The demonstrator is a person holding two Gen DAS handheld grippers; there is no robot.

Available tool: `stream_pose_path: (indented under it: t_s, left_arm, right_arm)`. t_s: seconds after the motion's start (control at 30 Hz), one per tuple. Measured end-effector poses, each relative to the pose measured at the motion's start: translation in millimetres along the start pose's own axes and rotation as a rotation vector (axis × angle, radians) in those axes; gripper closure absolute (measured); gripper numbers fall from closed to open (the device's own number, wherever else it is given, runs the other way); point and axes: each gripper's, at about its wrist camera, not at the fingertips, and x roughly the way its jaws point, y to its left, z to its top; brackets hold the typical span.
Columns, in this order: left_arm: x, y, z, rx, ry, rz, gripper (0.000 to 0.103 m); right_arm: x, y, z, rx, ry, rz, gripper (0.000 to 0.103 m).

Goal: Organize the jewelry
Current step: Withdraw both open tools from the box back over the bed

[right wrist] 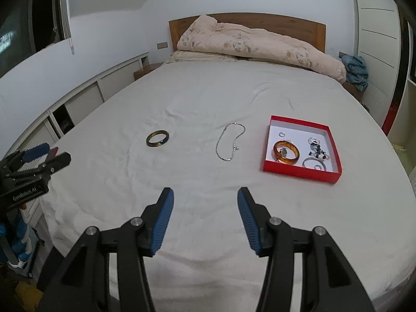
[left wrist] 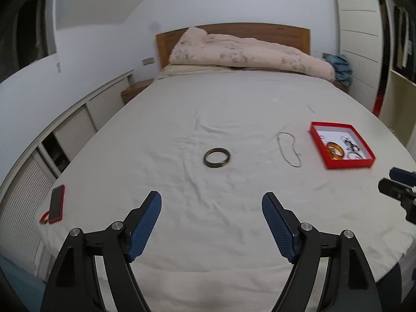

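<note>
Two pieces lie loose on the bed (right wrist: 208,98), and the question is which tool takes which. The dark bangle (left wrist: 217,157) sits flat on the sheet straight ahead of the left tool (left wrist: 212,202), well beyond its fingertips and roughly centred between its two blue pads, so a forward and downward reach looks enough to meet it. The left tool stands wide apart with nothing between its jaws. The silver chain (right wrist: 230,141) lies in a narrow loop, its long axis running away from the person, between the dark bangle and the red box (right wrist: 301,174). From the right wrist view it lies ahead of the right tool (right wrist: 205,199) and only slightly to its right, so the right hand is probably the nearer one for it. The right tool is also apart, less widely, and empty. The red box, already holding an amber bangle (right wrist: 287,153) and several small rings, rests further right, on the right tool's side.
</note>
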Motion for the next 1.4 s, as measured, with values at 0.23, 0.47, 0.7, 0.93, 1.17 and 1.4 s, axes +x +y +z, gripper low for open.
stream_pose_path:
  t_s: [0.23,0.47,0.7,0.93,1.17,1.4]
  left_arm:
    - [22,5,0,-0.017,0.047,0.039,0.023]
    - [45,6,-2,-0.001,0.132,0.032,0.023]
    - [65,7,-2,-0.016,0.172,0.007,0.02]
    - [87,9,0,-0.03,0.206,0.006,0.018]
    - [115,15,-1,-0.045,0.25,0.0,0.018]
    - [137,20,-1,-0.055,0.271,0.005,0.018]
  right_arm:
    - [19,13,0,-0.043,0.023,-0.035,0.05]
    - [36,23,7,-0.072,0.049,-0.065,0.049]
    - [49,23,15,-0.066,0.083,-0.081,0.049]
    - [70,22,19,-0.062,0.127,-0.083,0.049]
    - [93,21,24,-0.062,0.162,-0.083,0.049]
    - [116,20,30,-0.065,0.197,-0.087,0.049]
